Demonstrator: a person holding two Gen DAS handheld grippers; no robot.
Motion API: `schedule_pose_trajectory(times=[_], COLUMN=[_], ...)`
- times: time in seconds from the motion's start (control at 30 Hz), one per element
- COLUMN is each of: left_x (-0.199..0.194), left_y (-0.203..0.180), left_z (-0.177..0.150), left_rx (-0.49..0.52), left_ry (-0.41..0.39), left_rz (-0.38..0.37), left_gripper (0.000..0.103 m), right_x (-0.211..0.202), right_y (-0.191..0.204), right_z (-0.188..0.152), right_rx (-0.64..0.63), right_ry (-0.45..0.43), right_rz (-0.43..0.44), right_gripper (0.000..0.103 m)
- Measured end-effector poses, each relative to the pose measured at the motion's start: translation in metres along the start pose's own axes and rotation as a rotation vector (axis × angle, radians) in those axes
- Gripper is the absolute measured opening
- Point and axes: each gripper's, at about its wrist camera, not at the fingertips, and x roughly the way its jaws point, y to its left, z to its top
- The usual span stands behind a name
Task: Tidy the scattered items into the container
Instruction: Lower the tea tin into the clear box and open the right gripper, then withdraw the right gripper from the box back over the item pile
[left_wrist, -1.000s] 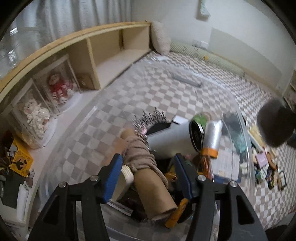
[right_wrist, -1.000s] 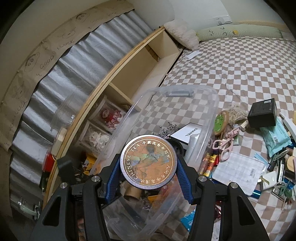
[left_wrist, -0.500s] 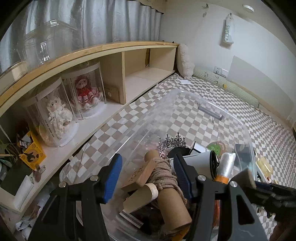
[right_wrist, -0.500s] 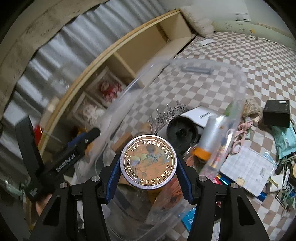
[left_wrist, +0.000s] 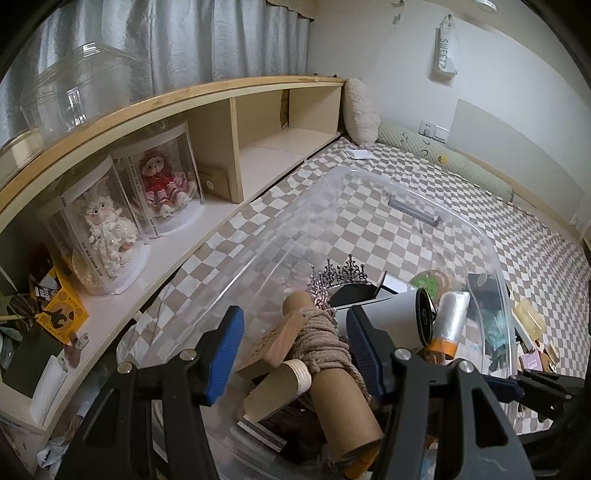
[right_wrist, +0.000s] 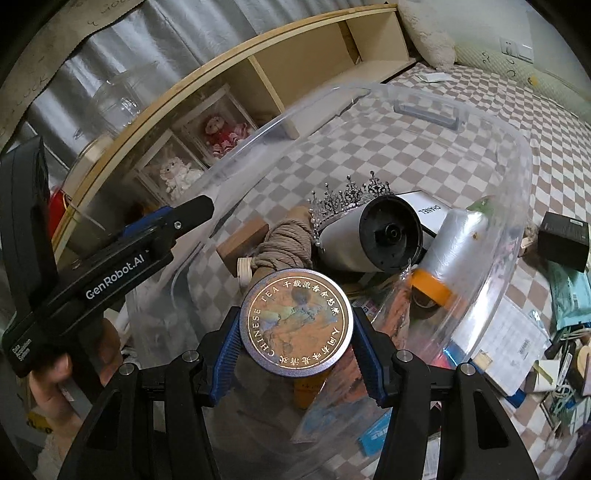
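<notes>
My right gripper (right_wrist: 295, 321) is shut on a round tea tin (right_wrist: 295, 321) with a printed lid, held over the near end of the clear plastic container (right_wrist: 369, 86). In the container lie a rope-wrapped cardboard tube (right_wrist: 288, 240), a silver tiara (right_wrist: 351, 195), a white cylinder (right_wrist: 369, 236) and a silver tube with an orange cap (right_wrist: 458, 243). My left gripper (left_wrist: 293, 317) stands open above the cardboard tube (left_wrist: 325, 343), holding nothing. One of its fingers (right_wrist: 192, 212) shows at the container's left rim, with a hand on the grip.
A wooden shelf along the left holds two dolls in clear cases (left_wrist: 107, 229). On the checkered floor to the right of the container lie a black box (right_wrist: 565, 236), a printed sheet (right_wrist: 517, 332) and several small items. A cushion (left_wrist: 360, 110) leans at the far corner.
The right gripper has carried the tin sideways and down over the container while rolling. The left gripper has come into the right wrist view. The left gripper has barely shifted.
</notes>
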Motion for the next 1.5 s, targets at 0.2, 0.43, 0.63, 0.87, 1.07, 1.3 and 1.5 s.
schedule_pose_trajectory(times=[0.2,0.43,0.63,0.87,1.07,1.3,1.5], left_x=[0.001,0.003,0.0,-0.004,-0.007,-0.009,-0.017], left_y=[-0.002,-0.006,-0.014,-0.027,-0.04,-0.058,-0.079], left_z=[0.0,0.0,-0.001,-0.002,-0.002,-0.003,-0.003], left_rx=[0.006,0.006,0.027,0.062,0.084,0.114,0.163], left_ry=[0.002,0.012,0.008,0.005,0.005,-0.017,-0.05], left_rz=[-0.002,0.001,-0.006,-0.021,-0.042,-0.074,-0.104], left_gripper=[0.057,0.057,0.057,0.057,0.057,0.083,0.098], right_x=[-0.008,-0.014,-0.026,-0.056,-0.078,-0.107,-0.129], right_y=[0.009,0.016,0.005,-0.016,-0.042,-0.074,-0.096], right_z=[-0.003,-0.008,-0.012,-0.017,-0.023,-0.036,-0.048], right_rx=[-0.035,-0.083,-0.074,-0.036,0.02,0.104,0.145], right_ry=[-0.047,-0.043,-0.045,-0.09,-0.129,-0.219,-0.283], right_rz=[-0.014,-0.022,-0.037,-0.056,-0.081,-0.117,-0.185], right_gripper=[0.084,0.084,0.084,0.084,0.084,0.101,0.103])
